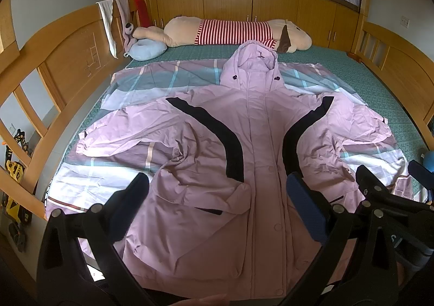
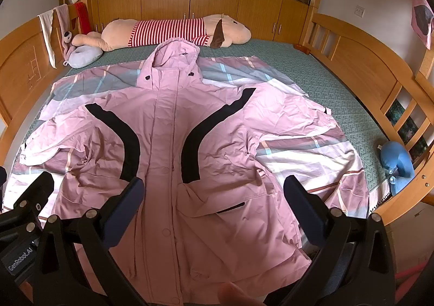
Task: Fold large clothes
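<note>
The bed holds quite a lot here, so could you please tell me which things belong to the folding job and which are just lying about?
For the job:
- pink hooded jacket with black stripes, spread flat, unfolded
- left gripper, open
- right gripper, open

Lying about:
- checked pastel sheet under the jacket
- long plush dog in red-striped shirt
- pale blue neck pillow
- blue plush toy

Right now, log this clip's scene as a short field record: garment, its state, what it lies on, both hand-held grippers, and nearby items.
garment: pink hooded jacket with black curved panels
state: spread flat, front up, closed down the front, sleeves out to both sides, not yet folded
surface: plaid sheet over a green mattress
left hand-held gripper: open, above the jacket's lower part, holding nothing
right hand-held gripper: open, above the jacket's lower part, holding nothing
nearby: large striped plush toy beyond the hood; blue plush at the right bed edge
</note>
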{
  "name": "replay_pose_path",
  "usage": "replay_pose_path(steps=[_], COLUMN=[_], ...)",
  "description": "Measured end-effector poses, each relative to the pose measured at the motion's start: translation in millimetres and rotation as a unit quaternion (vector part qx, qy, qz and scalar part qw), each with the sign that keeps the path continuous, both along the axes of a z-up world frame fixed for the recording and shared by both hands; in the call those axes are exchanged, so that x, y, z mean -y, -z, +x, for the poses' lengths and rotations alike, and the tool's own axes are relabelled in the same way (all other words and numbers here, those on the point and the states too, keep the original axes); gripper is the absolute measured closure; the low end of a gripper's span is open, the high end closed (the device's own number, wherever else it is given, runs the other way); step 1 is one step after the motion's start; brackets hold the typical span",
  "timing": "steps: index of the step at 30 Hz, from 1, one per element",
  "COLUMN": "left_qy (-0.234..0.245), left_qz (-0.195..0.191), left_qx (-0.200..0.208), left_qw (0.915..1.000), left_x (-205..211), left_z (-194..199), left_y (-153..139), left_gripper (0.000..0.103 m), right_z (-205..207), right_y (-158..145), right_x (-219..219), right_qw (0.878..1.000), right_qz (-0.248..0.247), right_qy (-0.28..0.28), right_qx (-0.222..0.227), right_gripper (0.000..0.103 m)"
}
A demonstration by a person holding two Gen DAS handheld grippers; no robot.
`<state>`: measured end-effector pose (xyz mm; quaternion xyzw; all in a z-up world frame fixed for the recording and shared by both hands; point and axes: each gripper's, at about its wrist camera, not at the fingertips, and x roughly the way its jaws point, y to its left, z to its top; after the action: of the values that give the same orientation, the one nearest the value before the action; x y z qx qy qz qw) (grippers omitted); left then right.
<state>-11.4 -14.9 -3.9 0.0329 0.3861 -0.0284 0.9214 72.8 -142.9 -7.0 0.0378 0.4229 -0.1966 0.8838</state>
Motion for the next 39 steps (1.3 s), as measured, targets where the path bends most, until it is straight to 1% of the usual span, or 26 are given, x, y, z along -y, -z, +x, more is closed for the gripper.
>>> replay_pose_path(steps=[6, 7, 16, 21, 25, 32, 39], left_qy=[0.001, 0.0, 0.0, 0.0, 0.001, 0.001, 0.001], left_qz=[0.002, 0.0, 0.0, 0.0, 0.0, 0.001, 0.0], left_qx=[-0.001, -0.001, -0.003, -0.003, -0.004, -0.005, -0.009], left_qw=[1.0, 1.0, 1.0, 1.0, 1.0, 1.0, 1.0], left_x=[10, 1, 2, 0, 2, 3, 6], left_z=[-11, 0, -1, 1, -1, -2, -4], left_y=[3, 2, 2, 2, 4, 5, 12], left_gripper=[0.002, 0.002, 0.002, 0.002, 0.002, 0.002, 0.002], right_z=[-2, -2, -4, -10, -6, -4, 1], right_y=[1, 1, 3, 10, 14, 11, 23], right_x=[1, 1, 0, 1, 0, 1, 6], right_qw=[1.0, 1.0, 1.0, 1.0, 1.0, 1.0, 1.0], right_qz=[0.001, 0.001, 0.0, 0.002, 0.003, 0.002, 0.0], right_qy=[0.0, 0.0, 0.001, 0.001, 0.001, 0.001, 0.009], right_qx=[-0.001, -0.001, -0.002, -0.006, -0.008, -0.009, -0.02], right_gripper=[0.001, 0.001, 0.001, 0.001, 0.001, 0.001, 0.001])
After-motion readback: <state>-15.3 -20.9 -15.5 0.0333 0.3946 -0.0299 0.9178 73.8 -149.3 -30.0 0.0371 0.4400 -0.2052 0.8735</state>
